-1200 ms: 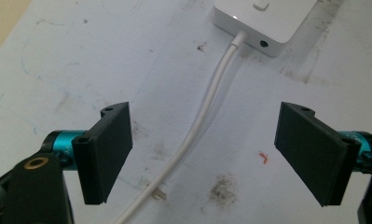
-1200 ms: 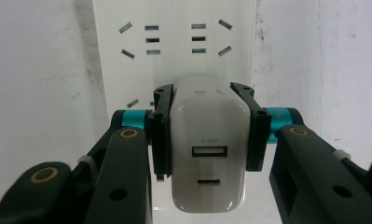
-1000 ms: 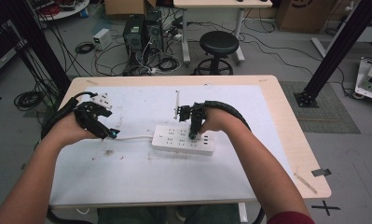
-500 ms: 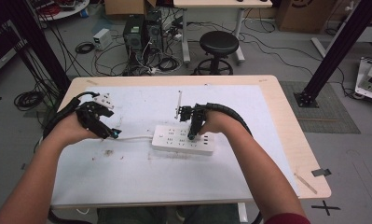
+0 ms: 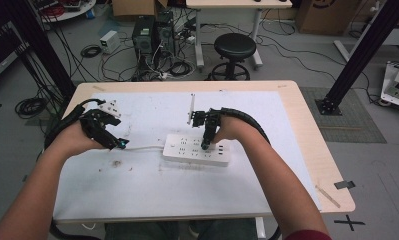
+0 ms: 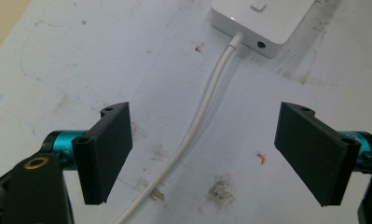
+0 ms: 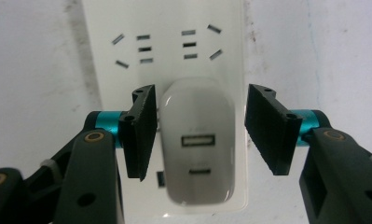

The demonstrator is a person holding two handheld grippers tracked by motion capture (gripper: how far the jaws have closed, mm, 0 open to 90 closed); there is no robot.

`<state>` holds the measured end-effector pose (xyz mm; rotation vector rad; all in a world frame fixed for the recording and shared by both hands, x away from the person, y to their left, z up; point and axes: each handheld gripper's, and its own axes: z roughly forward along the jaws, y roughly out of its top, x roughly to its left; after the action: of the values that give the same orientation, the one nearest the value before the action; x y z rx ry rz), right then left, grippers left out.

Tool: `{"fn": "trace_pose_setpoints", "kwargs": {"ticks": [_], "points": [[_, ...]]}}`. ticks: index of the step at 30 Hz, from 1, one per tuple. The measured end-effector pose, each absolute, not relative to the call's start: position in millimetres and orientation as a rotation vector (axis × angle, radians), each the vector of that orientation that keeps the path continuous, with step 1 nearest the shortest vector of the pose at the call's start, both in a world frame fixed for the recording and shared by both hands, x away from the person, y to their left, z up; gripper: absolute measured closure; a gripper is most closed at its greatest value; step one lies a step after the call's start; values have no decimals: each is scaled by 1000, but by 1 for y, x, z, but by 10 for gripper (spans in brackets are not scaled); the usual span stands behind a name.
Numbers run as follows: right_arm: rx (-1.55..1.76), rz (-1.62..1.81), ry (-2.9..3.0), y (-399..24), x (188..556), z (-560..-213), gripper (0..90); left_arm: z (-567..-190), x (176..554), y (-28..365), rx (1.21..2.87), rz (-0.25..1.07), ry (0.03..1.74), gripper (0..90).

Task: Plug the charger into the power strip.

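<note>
The white power strip [image 5: 197,149] lies mid-table [image 5: 307,150], its cord [image 6: 200,116] running left. A white USB charger [image 7: 197,144] sits in the strip's right part, between the spread jaws of the right gripper [image 7: 200,133], which do not grip it. To seat or pull it cleanly, centre both jaws on its flanks and move straight. The left gripper [image 6: 204,151] hovers spread astride the cord.

Even overhead light falls flat on the white worktop [image 5: 137,190], shadows soft. The floor toward eleven o'clock looks dim. Up close, the charger [image 7: 197,144] blurs, faintly glaring.
</note>
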<state>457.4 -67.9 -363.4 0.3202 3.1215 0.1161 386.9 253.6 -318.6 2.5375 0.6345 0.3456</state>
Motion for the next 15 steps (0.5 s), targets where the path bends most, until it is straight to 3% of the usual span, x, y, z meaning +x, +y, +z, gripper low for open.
{"fn": "trace_pose_setpoints", "kwargs": {"ticks": [10, 15], "points": [[356, 198, 3101, -83, 453, -346, 351, -317, 388, 253, 2542, 345, 642, 191], [390, 268, 3096, -92, 450, -335, 349, -314, 388, 252, 2548, 346, 636, 191]]}}
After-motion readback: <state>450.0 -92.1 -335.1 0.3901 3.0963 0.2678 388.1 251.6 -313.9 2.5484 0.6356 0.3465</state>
